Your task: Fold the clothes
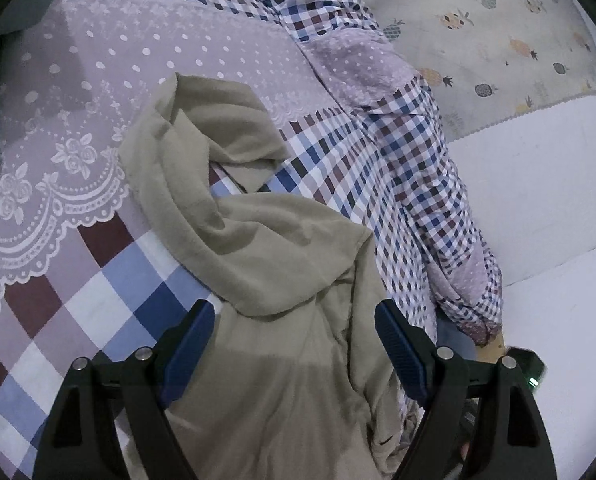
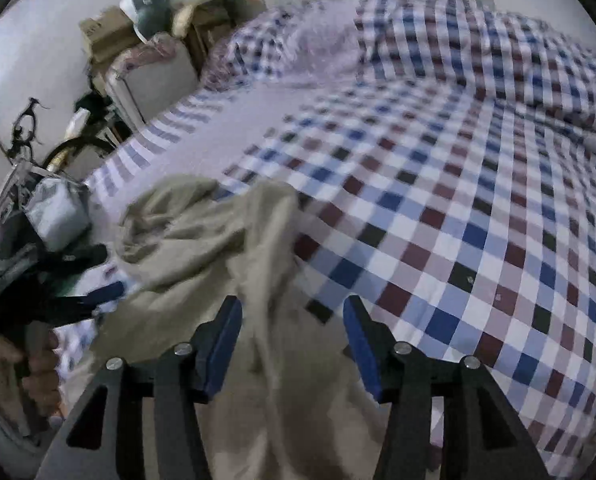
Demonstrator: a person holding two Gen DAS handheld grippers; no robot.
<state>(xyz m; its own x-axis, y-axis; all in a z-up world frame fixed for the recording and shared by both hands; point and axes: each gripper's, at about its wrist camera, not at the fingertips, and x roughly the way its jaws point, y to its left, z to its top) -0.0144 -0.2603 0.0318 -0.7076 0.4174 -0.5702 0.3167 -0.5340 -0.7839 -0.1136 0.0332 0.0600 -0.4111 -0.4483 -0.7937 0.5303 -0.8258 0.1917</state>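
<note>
A beige hooded garment (image 1: 258, 240) lies rumpled on a checked bedspread (image 1: 110, 292), its hood bunched toward the far end. My left gripper (image 1: 294, 340) hovers open over the garment's body, blue pads wide apart with cloth beneath them. In the right wrist view the same garment (image 2: 202, 248) trails from the bed's left edge down under my right gripper (image 2: 294, 340). That gripper is open too, with a fold of beige cloth running between its fingers. The left gripper (image 2: 98, 296) shows at the left, held by a hand (image 2: 34, 368).
A lavender lace-patterned panel (image 1: 98, 92) covers part of the bedspread. A checked sleeve (image 1: 429, 184) reaches down the right side above a white floor and a pineapple-print mat (image 1: 477, 20). Boxes and bags (image 2: 138, 40) crowd the bed's far left side.
</note>
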